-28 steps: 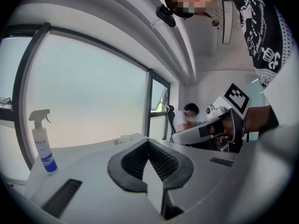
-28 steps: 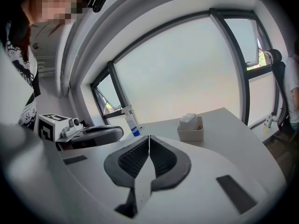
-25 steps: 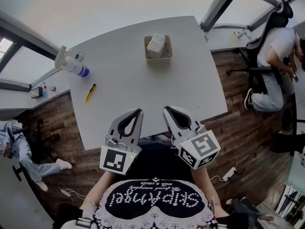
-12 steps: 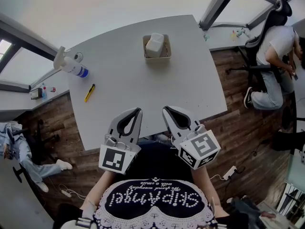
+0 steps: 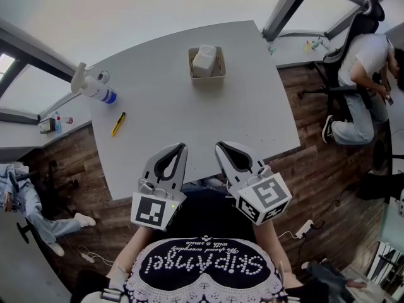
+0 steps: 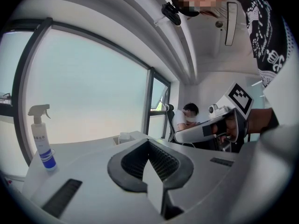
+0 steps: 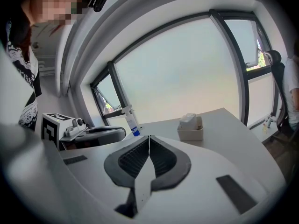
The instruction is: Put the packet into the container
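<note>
**Kid:** Why are the two grabbers just sitting at the near edge of the table (image 5: 164, 128)?

**Me:** I think the job looks done. The left gripper (image 5: 182, 148) has its jaws pressed together with nothing between them. The right gripper (image 5: 220, 146) is the same, closed up and empty. The person holds them side by side, close to the body and well away from everything else, like hands at rest.

**Kid:** So where is the packet?

**Me:** The packet (image 5: 204, 60) is inside the container (image 5: 208, 78), over on the far side of the table. The box holds it upright so it can't tip over.

**Kid:** What does it look like?

**Me:** It's white and a bit puffy, with soft corners. It pokes up above the rim. The container is a small pale box with low walls.

**Kid:** And those other things?

**Me:** The spray bottle (image 5: 95, 87) and the yellow pen (image 5: 119, 122) lie off to the left. Nothing is touching them.
</note>
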### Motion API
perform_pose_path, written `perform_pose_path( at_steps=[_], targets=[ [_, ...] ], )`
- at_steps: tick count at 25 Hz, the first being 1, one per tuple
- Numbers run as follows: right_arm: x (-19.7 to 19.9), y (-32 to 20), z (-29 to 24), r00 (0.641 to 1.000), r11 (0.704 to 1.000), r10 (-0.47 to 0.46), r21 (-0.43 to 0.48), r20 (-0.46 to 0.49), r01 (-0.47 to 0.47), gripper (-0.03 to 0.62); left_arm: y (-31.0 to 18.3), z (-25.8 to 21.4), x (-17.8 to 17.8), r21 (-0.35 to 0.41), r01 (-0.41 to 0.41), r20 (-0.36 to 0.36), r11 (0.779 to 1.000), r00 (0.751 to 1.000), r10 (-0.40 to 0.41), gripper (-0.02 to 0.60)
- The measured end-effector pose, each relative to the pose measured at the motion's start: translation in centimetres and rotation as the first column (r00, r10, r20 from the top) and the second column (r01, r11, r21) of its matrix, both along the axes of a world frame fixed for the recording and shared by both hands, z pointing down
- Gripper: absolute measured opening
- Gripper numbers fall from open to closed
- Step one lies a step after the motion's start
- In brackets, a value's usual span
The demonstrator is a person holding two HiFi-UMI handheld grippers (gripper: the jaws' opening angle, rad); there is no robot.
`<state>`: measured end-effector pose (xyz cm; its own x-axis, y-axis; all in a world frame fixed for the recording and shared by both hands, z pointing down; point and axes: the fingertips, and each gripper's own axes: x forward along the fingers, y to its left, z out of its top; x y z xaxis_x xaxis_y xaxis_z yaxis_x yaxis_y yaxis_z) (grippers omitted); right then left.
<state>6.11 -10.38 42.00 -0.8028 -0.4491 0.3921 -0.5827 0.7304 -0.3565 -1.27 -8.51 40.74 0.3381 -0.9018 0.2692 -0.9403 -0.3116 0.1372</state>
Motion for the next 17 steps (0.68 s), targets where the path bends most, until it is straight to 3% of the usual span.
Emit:
perform_pose_path(
  at_steps=[11,17],
  targets=[
    [0.08,0.28,-0.01,1.0,1.0,0.003,-0.001,0.0,-0.003,0.015,0.02,-0.02,-0.4,-0.009,0.006,0.02,1.0,1.0,-0.006,0.008],
    [-0.05,0.52,-0.01,1.0,1.0,0.003,-0.002,-0.002,-0.003,0.015,0.28,-0.04,-0.28,-0.001,0.004,-0.017,1.0,1.0,-0.004,0.008]
  ],
)
